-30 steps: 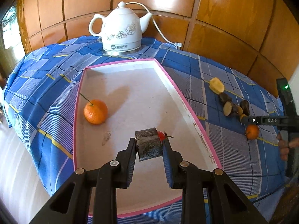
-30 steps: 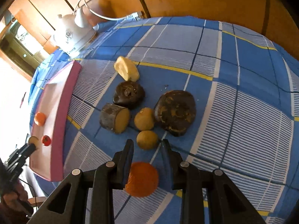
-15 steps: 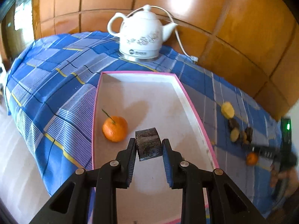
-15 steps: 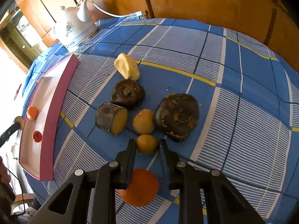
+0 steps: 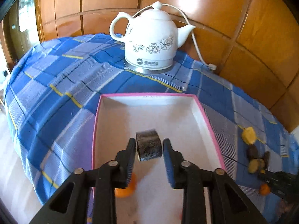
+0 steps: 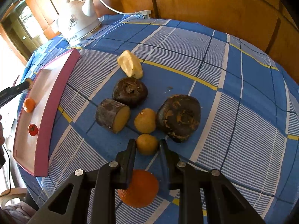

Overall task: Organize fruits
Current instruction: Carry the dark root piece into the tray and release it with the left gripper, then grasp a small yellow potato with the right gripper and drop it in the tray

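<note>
Kettle stands behind tray; produce pile right.

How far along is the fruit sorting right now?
Done: an orange and a small red fruit lie in the pink tray. In hand: the left gripper holds a dark chunk over the tray; the right gripper is open around a small yellow fruit. Left: six more pieces on the cloth.

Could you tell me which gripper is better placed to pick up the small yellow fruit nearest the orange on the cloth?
Right. The right gripper already straddles the small yellow fruit, jaws open. The left gripper is over the pink tray, around a dark cut piece.
</note>
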A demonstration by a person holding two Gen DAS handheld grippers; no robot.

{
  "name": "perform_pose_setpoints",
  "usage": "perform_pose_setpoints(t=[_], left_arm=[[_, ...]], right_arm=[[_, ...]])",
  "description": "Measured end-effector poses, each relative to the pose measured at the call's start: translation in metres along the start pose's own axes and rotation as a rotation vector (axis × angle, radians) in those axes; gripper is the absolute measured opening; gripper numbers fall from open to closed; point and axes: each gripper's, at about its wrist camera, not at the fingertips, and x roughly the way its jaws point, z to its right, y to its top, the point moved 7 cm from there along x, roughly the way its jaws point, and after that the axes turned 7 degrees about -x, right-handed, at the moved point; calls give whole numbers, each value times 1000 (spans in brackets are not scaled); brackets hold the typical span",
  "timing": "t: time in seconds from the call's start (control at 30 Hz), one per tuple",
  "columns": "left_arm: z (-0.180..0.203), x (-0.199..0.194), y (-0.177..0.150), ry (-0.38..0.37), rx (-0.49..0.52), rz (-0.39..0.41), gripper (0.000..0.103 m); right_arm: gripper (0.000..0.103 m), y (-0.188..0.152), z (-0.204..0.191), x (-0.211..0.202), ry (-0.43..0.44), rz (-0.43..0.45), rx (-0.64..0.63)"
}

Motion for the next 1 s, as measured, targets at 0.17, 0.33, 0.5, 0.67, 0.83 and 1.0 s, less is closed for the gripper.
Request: perform_pose_setpoints(t=[0.17, 0.33, 0.5, 0.67, 0.83, 1.0], left_arm=[[-13, -11, 3, 50, -48, 62, 54], [-18, -34, -17, 71, -18, 97, 54], [-23, -52, -43, 62, -10, 95, 55], [-20, -63, -61, 50, -16, 84, 58], [-11, -79, -68, 46, 13, 118, 59], [-4, -93, -66, 34, 31, 155, 62]], right_arm=[[25, 1, 0, 0, -4, 1, -6], [25, 1, -2, 0, -17, 1, -22], [25, 0, -4, -1, -29, 4, -31], [25, 0, -7, -4, -48, 11, -52], [25, 3, -14, -12, -42, 35, -75], [25, 10, -21, -27, -12, 92, -86]])
